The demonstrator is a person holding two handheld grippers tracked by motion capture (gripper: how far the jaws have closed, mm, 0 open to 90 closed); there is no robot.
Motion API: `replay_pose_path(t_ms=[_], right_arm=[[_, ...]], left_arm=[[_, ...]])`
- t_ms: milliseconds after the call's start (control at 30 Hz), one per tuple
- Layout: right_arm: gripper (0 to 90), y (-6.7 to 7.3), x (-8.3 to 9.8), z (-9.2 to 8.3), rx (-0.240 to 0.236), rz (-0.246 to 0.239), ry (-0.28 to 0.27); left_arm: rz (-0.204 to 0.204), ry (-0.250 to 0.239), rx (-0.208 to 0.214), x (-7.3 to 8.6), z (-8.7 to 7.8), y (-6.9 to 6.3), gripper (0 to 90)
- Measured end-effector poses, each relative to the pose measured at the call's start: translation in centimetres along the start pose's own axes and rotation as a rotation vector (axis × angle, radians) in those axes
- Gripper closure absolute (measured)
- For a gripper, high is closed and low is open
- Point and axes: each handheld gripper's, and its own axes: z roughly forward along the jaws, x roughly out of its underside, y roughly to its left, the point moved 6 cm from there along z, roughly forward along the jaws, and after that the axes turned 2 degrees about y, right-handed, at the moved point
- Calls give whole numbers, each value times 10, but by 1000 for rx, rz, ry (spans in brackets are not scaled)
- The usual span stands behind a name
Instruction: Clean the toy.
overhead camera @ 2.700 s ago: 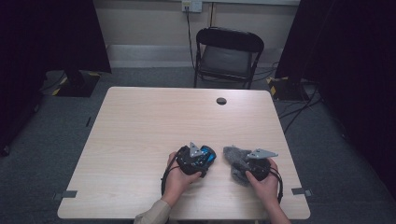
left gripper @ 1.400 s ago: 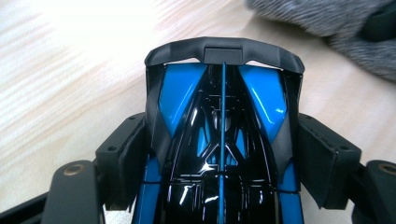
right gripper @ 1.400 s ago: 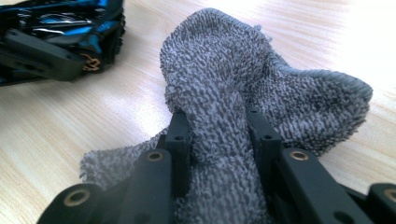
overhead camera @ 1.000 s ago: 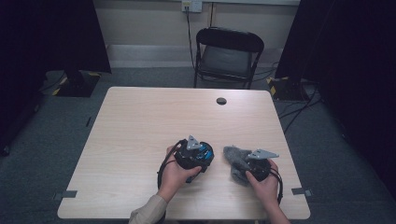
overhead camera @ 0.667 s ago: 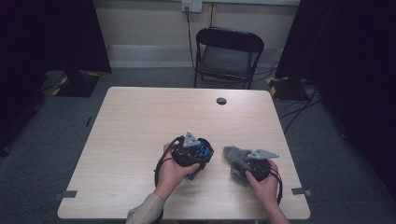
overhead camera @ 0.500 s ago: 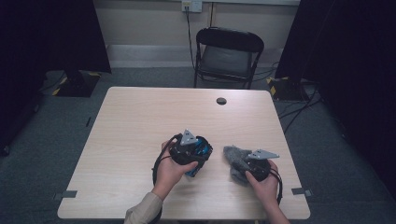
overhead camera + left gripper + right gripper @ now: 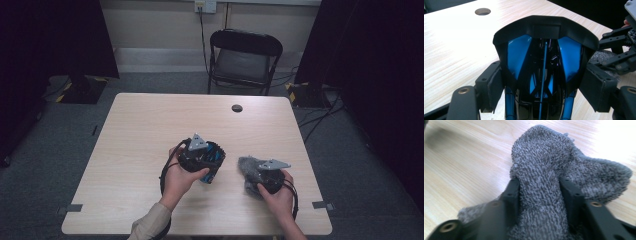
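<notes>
2 grippers work side by side over the table (image 7: 135, 130): the left gripper (image 7: 202, 157) clamps a black-and-blue object (image 7: 541, 65) lifted clear, while the right gripper (image 7: 265, 175) pinches a grey cloth (image 7: 544, 177) just to its right.

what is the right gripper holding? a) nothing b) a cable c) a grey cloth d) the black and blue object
c: in the right gripper view the right gripper has its jaws pressed on a fold of the grey cloth; the black and blue object sits in the left gripper.
</notes>
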Motion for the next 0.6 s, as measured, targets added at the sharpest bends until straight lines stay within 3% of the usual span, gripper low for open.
replay_pose_path(t_ms=[233, 333, 600], right_arm=[[725, -3, -3, -1, -23, -8, 21], [731, -3, -11, -6, -86, 9, -18], [731, 11, -56, -37, -266, 24, -168]], left_arm=[[-14, -17, 19, -3, -5, 1, 256], [-14, -21, 23, -4, -8, 3, 256], [-24, -33, 45, -9, -13, 3, 256]])
